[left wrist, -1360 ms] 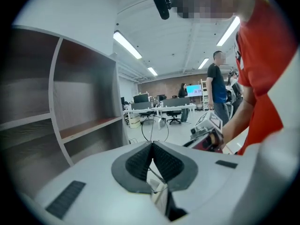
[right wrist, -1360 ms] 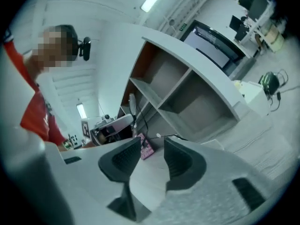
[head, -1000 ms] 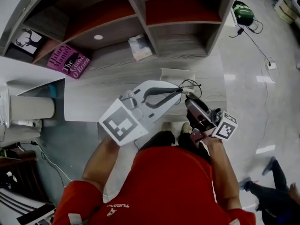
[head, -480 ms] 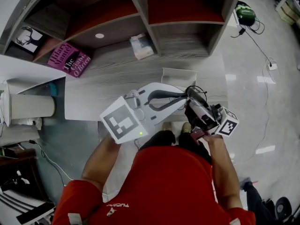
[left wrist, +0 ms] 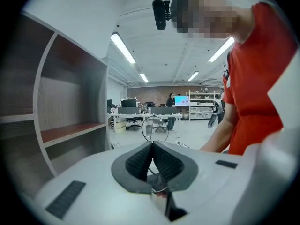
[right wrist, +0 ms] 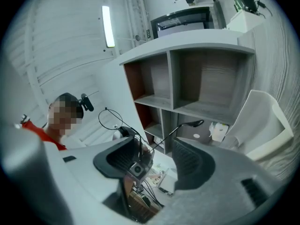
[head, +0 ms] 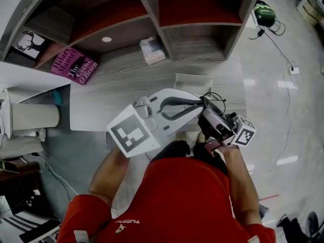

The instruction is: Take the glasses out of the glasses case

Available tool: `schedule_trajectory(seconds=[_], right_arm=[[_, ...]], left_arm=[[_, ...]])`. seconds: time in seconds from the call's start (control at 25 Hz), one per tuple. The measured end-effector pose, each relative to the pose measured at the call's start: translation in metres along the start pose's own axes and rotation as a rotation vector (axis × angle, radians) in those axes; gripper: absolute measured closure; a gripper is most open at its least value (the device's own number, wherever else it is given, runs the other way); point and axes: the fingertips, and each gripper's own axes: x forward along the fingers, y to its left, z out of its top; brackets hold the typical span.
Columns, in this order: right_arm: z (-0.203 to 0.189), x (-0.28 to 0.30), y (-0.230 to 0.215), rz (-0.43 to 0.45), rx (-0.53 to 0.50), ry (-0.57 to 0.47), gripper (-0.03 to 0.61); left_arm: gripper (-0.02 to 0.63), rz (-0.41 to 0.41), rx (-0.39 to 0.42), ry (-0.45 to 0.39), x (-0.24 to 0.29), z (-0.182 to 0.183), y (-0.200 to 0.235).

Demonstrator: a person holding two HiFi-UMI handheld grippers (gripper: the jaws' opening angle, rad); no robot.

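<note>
Thin wire-framed glasses (head: 209, 97) hang in the air in front of my chest, above the desk's near edge. My left gripper (head: 200, 103), white with a marker cube, is shut on their frame; one round lens (left wrist: 152, 128) rises just beyond its closed pads. My right gripper (head: 206, 111) meets it from the right and stands open. In the right gripper view the glasses (right wrist: 111, 121) sit above the left jaw, a temple arm (right wrist: 187, 125) crosses the gap, and neither pad presses on them. The white glasses case (head: 191, 83) stands open on the desk behind; it shows again as the case (right wrist: 262, 121).
A grey shelf unit (head: 152, 14) with red-backed compartments stands at the back of the desk (head: 101, 100). A pink book (head: 74, 65) and a small box (head: 152, 49) lie near it. A green object with cables (head: 263, 14) lies on the floor.
Both grippers and the glasses have shifted only slightly to the right. A person at the lower right of the floor has walked out of view.
</note>
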Motion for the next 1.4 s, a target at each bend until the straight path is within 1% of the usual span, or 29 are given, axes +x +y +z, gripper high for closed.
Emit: schedule_trajectory(seconds=[0.08,0.16,0.32,0.52,0.64,0.76,0.84,0.92,1.0,1.08,1.16,1.28,1.4], right_arm=[[0.003,0.000,0.005,0.038,0.008,-0.017,0.341],[0.005,0.002,0.012,0.072,-0.004,-0.011,0.342],[0.003,0.008,0.024,0.092,-0.087,0.031,0.342],[-0.001,0.018,0.034,0.084,-0.193,0.070,0.342],[0.000,0.021,0.036,0.073,-0.220,0.066,0.342],[0.003,0.021,0.037,0.065,-0.222,0.042,0.341],[0.004,0.020,0.037,0.060,-0.220,0.022,0.337],[0.007,0.020,0.037,0.054,-0.228,0.006,0.342],[0.009,0.021,0.038,0.053,-0.244,0.006,0.354],[0.008,0.020,0.040,0.064,-0.257,0.023,0.379],[0.007,0.020,0.042,0.077,-0.256,0.041,0.403],[0.009,0.018,0.042,0.080,-0.233,0.036,0.427],[0.009,0.017,0.040,0.071,-0.199,0.011,0.449]], left_arm=[[0.600,-0.009,-0.017,0.006,0.001,-0.002,-0.002],[0.600,-0.002,-0.036,0.017,0.000,-0.005,-0.001],[0.600,0.016,-0.074,0.061,0.000,-0.014,0.002],[0.600,0.040,-0.062,0.121,0.003,-0.025,0.004],[0.600,0.052,-0.034,0.123,0.006,-0.029,0.005],[0.600,0.067,-0.011,0.132,0.009,-0.032,0.006],[0.600,0.084,-0.017,0.137,0.010,-0.033,0.007],[0.600,0.103,-0.053,0.131,0.011,-0.034,0.010],[0.600,0.110,-0.110,0.123,0.012,-0.036,0.013],[0.600,0.103,-0.155,0.120,0.012,-0.038,0.014],[0.600,0.091,-0.177,0.120,0.012,-0.038,0.013],[0.600,0.086,-0.183,0.120,0.012,-0.037,0.013],[0.600,0.101,-0.157,0.138,0.012,-0.039,0.014]])
